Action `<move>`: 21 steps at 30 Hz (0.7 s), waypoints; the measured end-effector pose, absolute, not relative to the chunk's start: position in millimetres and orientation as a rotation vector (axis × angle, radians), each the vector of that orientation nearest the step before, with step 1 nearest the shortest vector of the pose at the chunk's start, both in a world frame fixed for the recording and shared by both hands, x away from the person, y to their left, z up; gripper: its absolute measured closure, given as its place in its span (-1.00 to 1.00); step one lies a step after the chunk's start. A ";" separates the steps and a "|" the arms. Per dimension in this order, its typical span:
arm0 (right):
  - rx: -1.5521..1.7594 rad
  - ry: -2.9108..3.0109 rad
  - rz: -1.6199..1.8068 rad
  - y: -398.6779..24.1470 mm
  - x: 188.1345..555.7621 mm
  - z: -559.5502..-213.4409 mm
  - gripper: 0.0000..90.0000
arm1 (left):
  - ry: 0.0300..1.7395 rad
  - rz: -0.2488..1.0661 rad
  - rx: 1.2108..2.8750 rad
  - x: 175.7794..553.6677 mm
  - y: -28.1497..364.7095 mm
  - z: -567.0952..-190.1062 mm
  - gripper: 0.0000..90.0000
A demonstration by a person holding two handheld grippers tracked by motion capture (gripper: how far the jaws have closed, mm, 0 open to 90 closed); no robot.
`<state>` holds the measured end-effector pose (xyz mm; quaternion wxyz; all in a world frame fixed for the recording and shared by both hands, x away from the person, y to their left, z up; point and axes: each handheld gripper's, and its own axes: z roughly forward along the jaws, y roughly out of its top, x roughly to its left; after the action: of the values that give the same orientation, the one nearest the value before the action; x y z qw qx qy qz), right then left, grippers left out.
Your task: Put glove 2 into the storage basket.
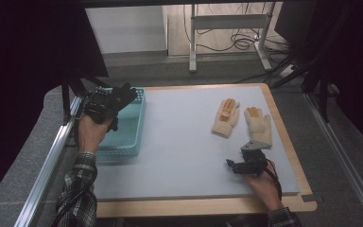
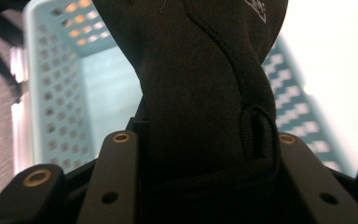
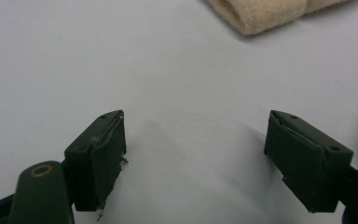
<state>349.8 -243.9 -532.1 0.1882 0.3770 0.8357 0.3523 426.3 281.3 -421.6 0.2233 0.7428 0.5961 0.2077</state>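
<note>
Overhead, left tongs pinch one black glove above one basket; right tongs spread near two cream gloves.

The room is dim, and both sides of the high view are almost black. The grey tabletop is the brightest part there, lit softly from above, and the picture looks a bit grainy. In the left gripper view the black glove is too close and looks fuzzy, and the right edge is washed out white. In the right gripper view the tongs cast soft shadows.
</note>
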 end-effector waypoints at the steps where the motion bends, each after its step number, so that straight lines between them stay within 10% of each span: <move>1: 1.061 2.350 0.993 -243.8 349.8 -532.2 -0.55 | 1.664 0.572 2.048 427.7 285.6 -424.2 0.36; 21: 1.061 2.350 0.996 -243.9 350.0 -532.2 -0.55 | 1.900 0.461 2.081 470.3 314.7 -496.3 0.30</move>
<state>350.0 -243.9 -532.2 0.1876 0.3770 0.8351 0.3539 470.3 314.7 -496.3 0.1426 0.7213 0.6587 0.1599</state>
